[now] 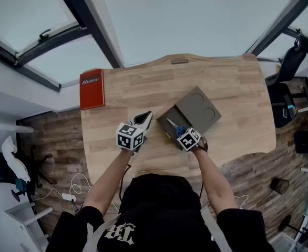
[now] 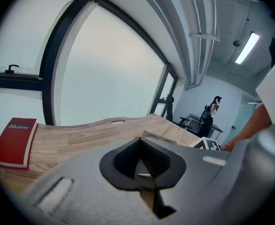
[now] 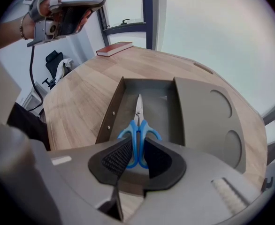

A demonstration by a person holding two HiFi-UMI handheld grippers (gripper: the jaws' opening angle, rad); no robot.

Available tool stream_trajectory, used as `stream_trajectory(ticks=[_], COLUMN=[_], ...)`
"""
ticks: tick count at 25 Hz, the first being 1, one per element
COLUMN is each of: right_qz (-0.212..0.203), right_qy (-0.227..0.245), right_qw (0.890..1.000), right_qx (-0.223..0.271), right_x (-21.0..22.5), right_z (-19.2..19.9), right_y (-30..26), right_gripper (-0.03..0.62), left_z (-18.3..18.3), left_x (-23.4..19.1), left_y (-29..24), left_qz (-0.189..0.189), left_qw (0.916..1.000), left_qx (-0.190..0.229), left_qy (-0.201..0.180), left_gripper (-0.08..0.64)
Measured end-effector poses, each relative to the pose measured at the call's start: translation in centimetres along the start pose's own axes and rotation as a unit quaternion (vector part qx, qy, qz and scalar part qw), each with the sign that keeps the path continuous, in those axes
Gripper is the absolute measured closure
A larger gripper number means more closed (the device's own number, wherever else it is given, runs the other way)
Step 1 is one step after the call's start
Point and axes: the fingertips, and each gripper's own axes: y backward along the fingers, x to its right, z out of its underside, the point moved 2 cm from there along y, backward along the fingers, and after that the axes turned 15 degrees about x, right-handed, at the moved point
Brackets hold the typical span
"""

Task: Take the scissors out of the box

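An open grey box (image 1: 163, 121) lies on the wooden table, its tray (image 3: 110, 114) facing me. Scissors (image 3: 138, 125) with blue handles lie inside, blades pointing away. In the head view the scissors (image 1: 174, 126) show at the tray's near end. My right gripper (image 3: 137, 149) points steeply down into the tray, its pads closed against both sides of the blue handles. My left gripper (image 1: 145, 121) hovers over the table left of the box, holding nothing. In its own view the left gripper (image 2: 140, 149) has its fingertips meeting.
The box's lid (image 3: 208, 116) with two round recesses lies folded out to the right. A red book (image 1: 91, 88) rests at the table's far left corner. Large windows stand behind the table, and a desk with a chair stands off its right side.
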Motion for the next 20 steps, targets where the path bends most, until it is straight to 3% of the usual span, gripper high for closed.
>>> stream_trajectory(ticks=[13,20], right_qz=[0.029,0.067], right_qy=[0.004,0.007], right_qw=[0.998,0.992], right_qx=[0.061,0.103], right_x=[1.1,2.3], right_z=[-3.5,-5.4], right_y=[3.5,6.1], right_gripper=[0.505,0.505], left_z=[-2.3,-3.7], left_x=[1.2,2.5], left_y=[0.7,0.8], left_qz=[-0.001,0.001], left_qw=[0.9996,0.9991], left_qx=[0.020,0.032], left_qy=[-0.019,-0.029], left_gripper=[0.557,0.557])
